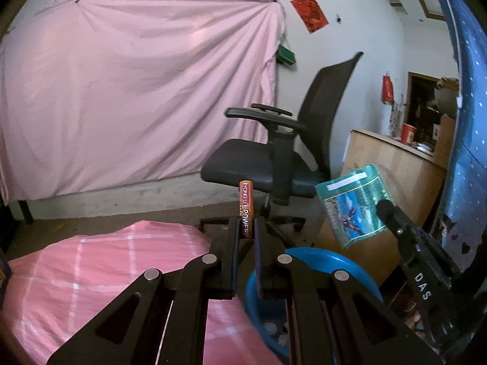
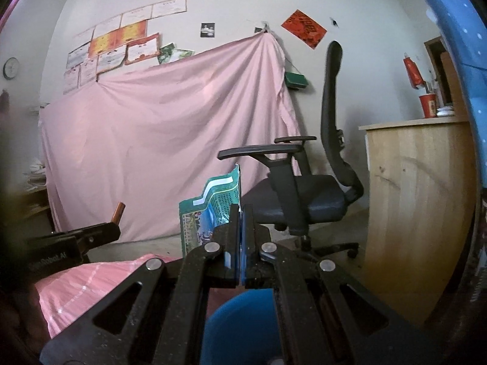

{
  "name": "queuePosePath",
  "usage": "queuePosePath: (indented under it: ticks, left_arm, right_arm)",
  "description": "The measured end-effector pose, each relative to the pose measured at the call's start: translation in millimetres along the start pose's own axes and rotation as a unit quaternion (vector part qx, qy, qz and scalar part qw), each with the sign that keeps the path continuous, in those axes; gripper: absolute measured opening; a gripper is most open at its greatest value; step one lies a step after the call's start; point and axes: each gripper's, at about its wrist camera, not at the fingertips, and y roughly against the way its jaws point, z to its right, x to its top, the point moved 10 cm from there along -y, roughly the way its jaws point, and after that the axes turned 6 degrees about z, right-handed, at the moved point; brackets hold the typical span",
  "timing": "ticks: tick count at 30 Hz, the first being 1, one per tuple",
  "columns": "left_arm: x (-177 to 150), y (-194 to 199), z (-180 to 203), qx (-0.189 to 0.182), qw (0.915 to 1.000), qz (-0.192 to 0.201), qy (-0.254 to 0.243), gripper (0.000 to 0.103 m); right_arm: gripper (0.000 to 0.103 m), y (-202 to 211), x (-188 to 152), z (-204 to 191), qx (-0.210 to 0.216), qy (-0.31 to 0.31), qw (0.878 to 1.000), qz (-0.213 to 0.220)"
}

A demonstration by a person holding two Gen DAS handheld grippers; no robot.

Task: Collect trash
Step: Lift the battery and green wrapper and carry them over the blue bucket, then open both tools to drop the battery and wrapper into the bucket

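Note:
My left gripper is shut on an orange battery that stands upright between its pads, held in the air above the pink checked bedding. My right gripper is shut on a green and blue snack wrapper, which hangs to the left of its fingers. In the left wrist view the same wrapper shows at the right, with the right gripper clamped on its edge. The right wrist view shows the left gripper at the left, with the battery poking up. A blue bin sits below both grippers; its rim fills the lower centre.
A black office chair stands ahead on the floor. A wooden cabinet with a red cup on top is at the right. A pink sheet hangs on the far wall. Blue dotted fabric borders the right edge.

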Motion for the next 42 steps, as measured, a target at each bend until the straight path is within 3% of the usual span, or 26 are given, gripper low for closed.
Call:
queuePosePath:
  ticks: [19,42]
  left_arm:
    - [-41,-44,77,-0.047,0.9971,-0.059,-0.014,0.007]
    - [-87,-71,83,-0.06,0.9854,-0.159,0.004,0.011]
  right_arm:
    - [0.024,7,-35,69,-0.049,-0.036,0.996,-0.062]
    - [0.027,-9,-64,75,-0.049,-0.055,0.988,-0.133]
